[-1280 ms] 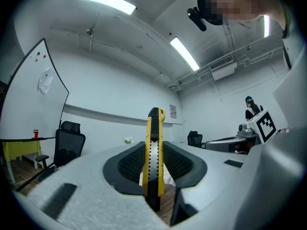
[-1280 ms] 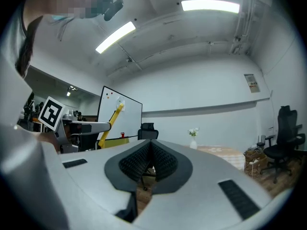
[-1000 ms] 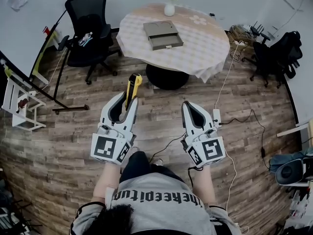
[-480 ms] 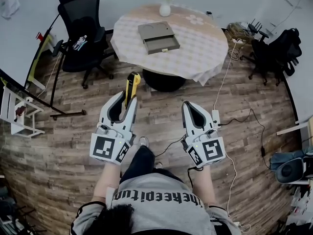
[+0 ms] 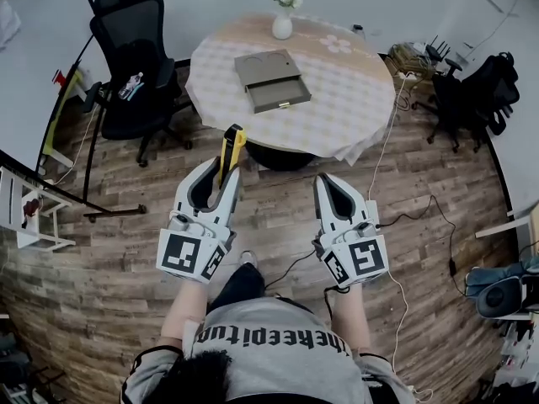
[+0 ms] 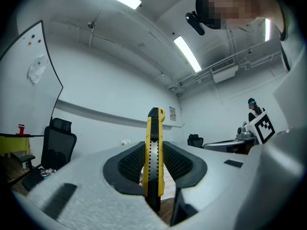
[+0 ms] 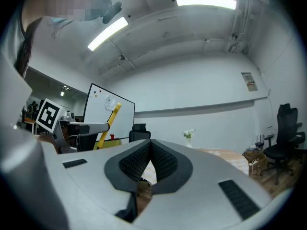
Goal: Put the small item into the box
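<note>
Now the yellow utility knife (image 5: 229, 148) is clamped upright in the left claw (image 5: 221, 173), while the right claw (image 5: 325, 182) is closed and empty. The box (image 5: 271, 78) lies well ahead of both claws, on the table (image 5: 345, 99). A firm grip is advised until the knife is lowered inside.

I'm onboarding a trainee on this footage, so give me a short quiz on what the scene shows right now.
1. True or false: the left hand-held gripper is shut on the yellow utility knife.
2. The box lies on: A the round table; B the floor; C the black chair.
3. What is between the jaws of the right hand-held gripper?
Key: 1 true; 2 A; 3 nothing, the jaws are closed together.
</note>
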The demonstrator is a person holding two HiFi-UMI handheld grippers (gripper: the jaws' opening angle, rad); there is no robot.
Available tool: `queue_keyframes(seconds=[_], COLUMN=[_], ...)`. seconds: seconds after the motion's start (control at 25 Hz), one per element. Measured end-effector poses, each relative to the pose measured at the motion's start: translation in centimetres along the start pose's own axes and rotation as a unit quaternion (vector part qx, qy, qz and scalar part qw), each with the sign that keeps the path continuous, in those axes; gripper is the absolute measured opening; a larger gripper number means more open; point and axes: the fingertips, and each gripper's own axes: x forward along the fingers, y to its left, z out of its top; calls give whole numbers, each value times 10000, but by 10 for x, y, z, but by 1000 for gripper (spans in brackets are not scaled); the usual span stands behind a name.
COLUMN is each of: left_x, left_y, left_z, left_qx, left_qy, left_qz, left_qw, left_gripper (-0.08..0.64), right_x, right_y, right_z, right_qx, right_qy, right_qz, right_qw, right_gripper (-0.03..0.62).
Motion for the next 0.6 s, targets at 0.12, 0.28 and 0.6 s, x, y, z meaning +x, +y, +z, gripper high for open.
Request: queue_keyframes(seconds=[0.12,0.28,0.6], left_x=[16,34,52], left_y=[14,29,58], left_z=[-2,-4,-4], left_qx=[-20,-34,-17], left_qy=[-16,-29,-85], left_qz=[-68,-168,-403], left_qw=[10000,9998,9992], left_gripper=[126,126,126], right_x=[18,39,79], right_y=[-6,-12,-9], right_z=[1,1,5], right_qx=[-7,-22,-28], right_qy=[-12,-20,-133], right_qz=[-69,-145,-261], right_qw=[10000,9999,9996], right_gripper=[6,6,6])
